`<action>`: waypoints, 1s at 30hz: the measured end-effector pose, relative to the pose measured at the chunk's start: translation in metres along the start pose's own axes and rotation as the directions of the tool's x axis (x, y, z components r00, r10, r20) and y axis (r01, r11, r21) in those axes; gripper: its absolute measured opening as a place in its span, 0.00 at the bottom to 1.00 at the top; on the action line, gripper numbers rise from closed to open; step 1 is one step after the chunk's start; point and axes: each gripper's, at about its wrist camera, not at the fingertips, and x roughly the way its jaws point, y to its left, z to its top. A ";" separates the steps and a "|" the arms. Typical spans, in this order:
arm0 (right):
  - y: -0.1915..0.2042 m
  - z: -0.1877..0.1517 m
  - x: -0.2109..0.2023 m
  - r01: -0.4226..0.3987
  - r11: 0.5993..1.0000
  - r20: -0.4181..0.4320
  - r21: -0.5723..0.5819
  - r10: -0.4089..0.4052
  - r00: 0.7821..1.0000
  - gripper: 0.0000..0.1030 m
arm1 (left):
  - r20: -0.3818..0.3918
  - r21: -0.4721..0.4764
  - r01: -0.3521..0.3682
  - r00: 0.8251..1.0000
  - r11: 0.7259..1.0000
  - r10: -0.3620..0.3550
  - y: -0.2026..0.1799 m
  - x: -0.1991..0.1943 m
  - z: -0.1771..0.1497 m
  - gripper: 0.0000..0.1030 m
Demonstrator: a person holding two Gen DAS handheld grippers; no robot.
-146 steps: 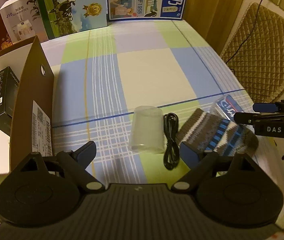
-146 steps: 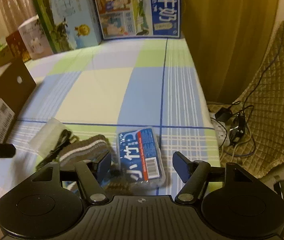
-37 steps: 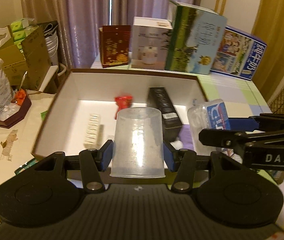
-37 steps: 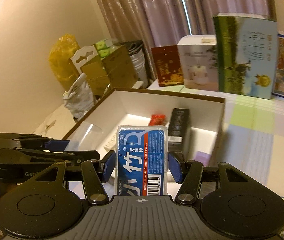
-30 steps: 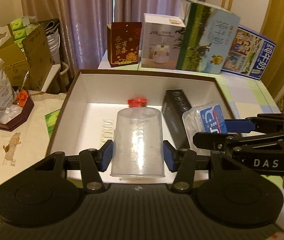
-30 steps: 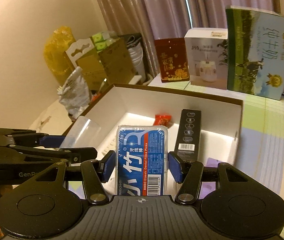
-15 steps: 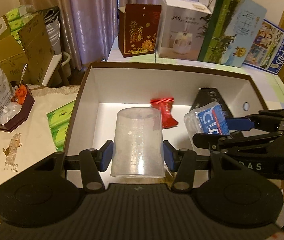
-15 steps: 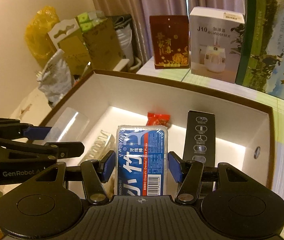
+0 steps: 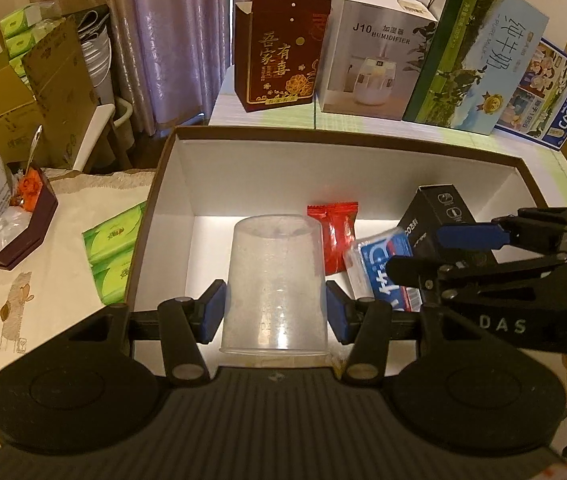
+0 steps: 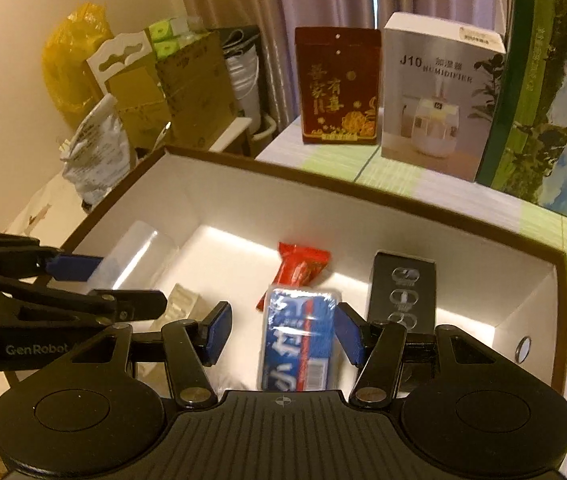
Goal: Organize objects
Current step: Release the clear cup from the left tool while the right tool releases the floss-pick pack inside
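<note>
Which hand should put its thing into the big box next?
Left. The left gripper is shut on the clear cup and holds it over the open box. The right gripper has its jaws apart, and the blue floss pack sits loose between them.

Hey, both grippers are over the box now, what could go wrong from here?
1. The floss pick box looks blurred between the jaws of the open right gripper; it may land tilted on the red packet or the black box.
2. The clear cup, clamped in the left gripper above the storage box, looks light and could tip or roll if dropped.
</note>
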 end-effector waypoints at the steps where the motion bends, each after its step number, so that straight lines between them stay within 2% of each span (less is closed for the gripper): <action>1: -0.001 0.001 0.000 0.002 1.000 0.000 -0.001 -0.002 1.000 0.53 | 0.002 0.003 0.000 1.000 1.000 0.000 -0.001 0.001 0.002 0.46; 6: -0.007 0.006 -0.001 0.013 1.000 0.002 0.001 -0.013 1.000 0.53 | 0.004 0.021 0.001 1.000 1.000 -0.001 -0.003 0.007 0.009 0.46; 16: -0.015 0.012 0.000 0.014 1.000 0.009 0.013 -0.014 1.000 0.53 | 0.012 0.055 -0.043 0.999 0.998 0.042 0.003 0.026 0.032 0.44; 24: -0.018 0.009 -0.005 0.005 1.000 0.006 0.007 -0.006 1.000 0.54 | 0.003 0.065 -0.045 0.999 0.997 0.045 0.007 0.028 0.032 0.58; 30: -0.019 0.005 -0.015 0.005 1.000 0.011 0.006 -0.005 1.000 0.68 | -0.004 0.048 -0.019 1.000 0.999 0.020 0.007 0.018 0.024 0.64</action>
